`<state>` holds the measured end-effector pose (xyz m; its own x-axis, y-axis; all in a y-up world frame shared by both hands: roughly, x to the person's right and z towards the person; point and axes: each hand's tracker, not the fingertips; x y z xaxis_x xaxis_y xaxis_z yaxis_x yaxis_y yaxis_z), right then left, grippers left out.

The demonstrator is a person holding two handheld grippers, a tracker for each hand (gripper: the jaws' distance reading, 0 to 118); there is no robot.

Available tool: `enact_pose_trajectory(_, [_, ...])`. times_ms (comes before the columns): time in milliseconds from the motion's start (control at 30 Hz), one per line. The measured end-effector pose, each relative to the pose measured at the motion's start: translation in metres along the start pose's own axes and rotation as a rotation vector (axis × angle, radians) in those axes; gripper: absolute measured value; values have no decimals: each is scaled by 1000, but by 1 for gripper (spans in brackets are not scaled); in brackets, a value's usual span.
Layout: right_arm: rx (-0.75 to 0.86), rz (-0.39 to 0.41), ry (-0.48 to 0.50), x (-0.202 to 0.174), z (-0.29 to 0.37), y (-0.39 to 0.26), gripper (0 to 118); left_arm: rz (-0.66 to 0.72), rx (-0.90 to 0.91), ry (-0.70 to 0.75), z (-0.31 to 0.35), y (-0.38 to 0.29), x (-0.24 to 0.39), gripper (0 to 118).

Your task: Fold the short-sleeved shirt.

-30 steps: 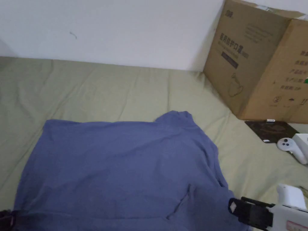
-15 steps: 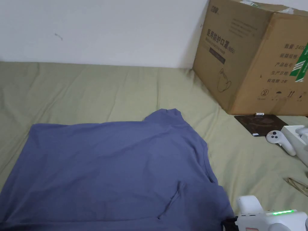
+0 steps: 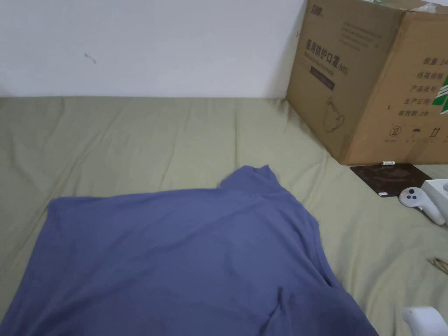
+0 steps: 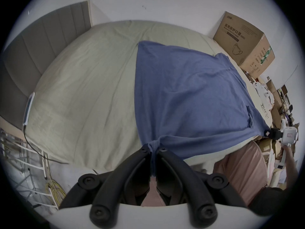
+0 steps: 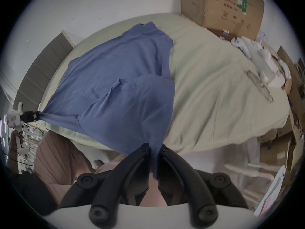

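A blue short-sleeved shirt [image 3: 183, 258] is stretched flat over a bed [image 3: 131, 135], its near corners clamped by the left gripper [image 4: 153, 147] and right gripper [image 5: 152, 146]; no fold is made yet.

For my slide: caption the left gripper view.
Left tool clamps the blue shirt's near corner over the bed.
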<state>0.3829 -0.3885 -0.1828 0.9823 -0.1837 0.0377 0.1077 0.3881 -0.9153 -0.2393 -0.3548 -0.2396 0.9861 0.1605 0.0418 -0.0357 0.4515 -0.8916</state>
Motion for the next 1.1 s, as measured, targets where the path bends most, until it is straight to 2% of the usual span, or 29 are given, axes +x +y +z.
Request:
enact_pose_trajectory(167, [14,-66,41,1,17,16,8,64,-14,-41,7,12,-10,5])
enact_pose_trajectory(367, [99,-200,136,-3,43,113,8,131,59,-86,9,90,-13,5])
enact_pose_trajectory(500, [74,-297,209,4,6,195,8,229,59,-92,-30,151,-21,5])
enact_pose_trajectory(600, [45,-351,166,6,-43,236,8,326,46,-130,-67,178,-31,6])
enact_pose_trajectory(633, [42,-380,151,5,-58,245,8,361,38,-143,-79,182,-34,9])
enact_pose_trajectory(667, [50,-409,133,8,-71,248,8,391,43,-146,-86,184,-37,18])
enact_pose_trajectory(700, [71,-440,115,7,-80,250,10,408,58,-130,-91,185,-41,36])
enact_pose_trajectory(733, [95,-465,98,5,-84,251,19,419,74,-119,-93,185,-43,53])
enact_pose_trajectory(767, [129,-470,80,2,-85,250,45,423,90,-116,-93,181,-45,73])
enact_pose_trajectory(800, [156,-470,79,2,-87,246,90,420,93,-114,-93,180,-47,95])
enact_pose_trajectory(833, [170,-454,86,0,-85,242,108,415,116,-117,-89,176,-47,106])
enact_pose_trajectory(867, [196,-441,85,-2,-80,237,113,397,148,-124,-83,174,-48,113])
enact_pose_trajectory(900, [221,-427,80,-5,-75,231,113,374,185,-134,-76,168,-47,115])
enact_pose_trajectory(1033, [315,-303,64,-20,-39,196,112,241,368,-159,-39,142,-36,114])
enact_pose_trajectory(1100, [418,-219,111,-36,-19,173,112,185,449,-167,-17,121,-23,112])
